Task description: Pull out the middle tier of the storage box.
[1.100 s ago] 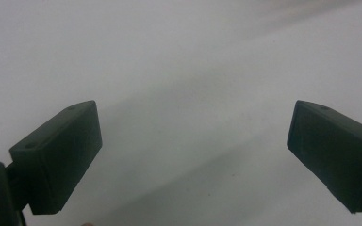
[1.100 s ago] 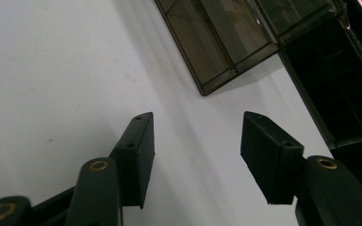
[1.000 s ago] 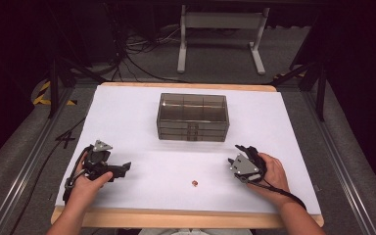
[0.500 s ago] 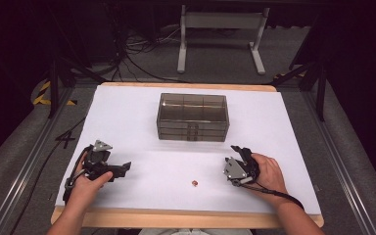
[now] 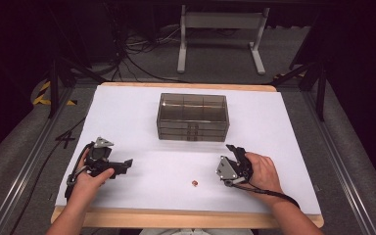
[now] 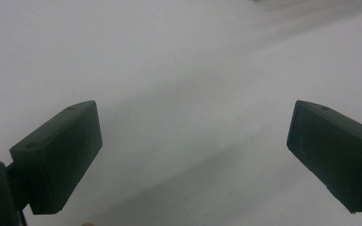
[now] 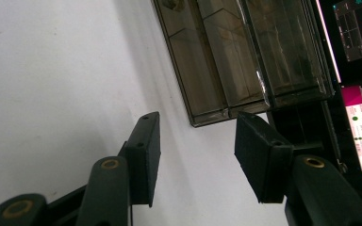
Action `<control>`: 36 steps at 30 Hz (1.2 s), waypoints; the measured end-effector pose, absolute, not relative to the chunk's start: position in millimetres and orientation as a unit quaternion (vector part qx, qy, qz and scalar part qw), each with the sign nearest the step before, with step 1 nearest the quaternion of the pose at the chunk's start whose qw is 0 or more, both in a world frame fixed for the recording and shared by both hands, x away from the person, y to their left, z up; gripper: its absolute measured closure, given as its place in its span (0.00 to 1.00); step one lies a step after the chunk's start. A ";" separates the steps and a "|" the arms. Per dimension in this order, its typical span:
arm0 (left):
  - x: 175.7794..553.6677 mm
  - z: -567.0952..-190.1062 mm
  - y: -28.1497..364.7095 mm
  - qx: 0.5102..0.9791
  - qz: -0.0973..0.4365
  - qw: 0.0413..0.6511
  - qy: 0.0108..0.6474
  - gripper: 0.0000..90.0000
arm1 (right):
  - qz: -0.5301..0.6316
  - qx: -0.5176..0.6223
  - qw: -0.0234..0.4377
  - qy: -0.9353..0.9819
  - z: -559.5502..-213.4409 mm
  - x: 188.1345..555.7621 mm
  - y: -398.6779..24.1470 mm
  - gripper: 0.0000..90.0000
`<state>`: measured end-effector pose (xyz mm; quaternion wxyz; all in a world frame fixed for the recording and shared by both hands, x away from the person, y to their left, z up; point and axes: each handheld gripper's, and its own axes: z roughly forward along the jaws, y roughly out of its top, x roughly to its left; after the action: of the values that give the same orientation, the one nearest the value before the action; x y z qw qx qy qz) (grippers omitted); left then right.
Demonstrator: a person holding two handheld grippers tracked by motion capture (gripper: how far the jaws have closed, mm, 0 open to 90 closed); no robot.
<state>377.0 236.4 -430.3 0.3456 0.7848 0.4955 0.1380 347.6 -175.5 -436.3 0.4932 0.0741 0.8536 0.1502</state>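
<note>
A smoky see-through drawer box (image 5: 193, 117) stands at the middle of the white table (image 5: 274, 127). A tiny reddish-brown piece (image 5: 194, 183) lies near the front edge. My right gripper (image 5: 235, 151) rests to the right of that piece, jaws aimed up-table toward the box (image 7: 245, 52). In the right gripper view my right gripper (image 7: 198, 141) is open; its jaws have just been closing with nothing between them. My left gripper (image 5: 125, 164) rests at the front left, pointing right. In the left gripper view my left gripper (image 6: 193, 150) stands wide open over bare white surface.
A wooden edge (image 5: 186, 218) borders the table's front. Metal rails run along both sides, and cables and a white stand (image 5: 220, 34) lie on the floor behind. A lit screen (image 7: 358, 28) sits past the box in the right gripper view.
My right gripper has slid a little to the left, nearer the small piece. The left gripper, the box and the piece have stayed put.
</note>
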 end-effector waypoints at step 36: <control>380.1 -430.3 230.0 0.792 0.138 0.342 0.487 0.05 | 0.062 0.048 0.542 0.837 -448.2 354.0 -127.0 0.60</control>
<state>380.1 230.0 -430.3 0.3420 0.7921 0.4866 0.1377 354.0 -127.0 -448.2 0.5420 0.0479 0.8367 0.0619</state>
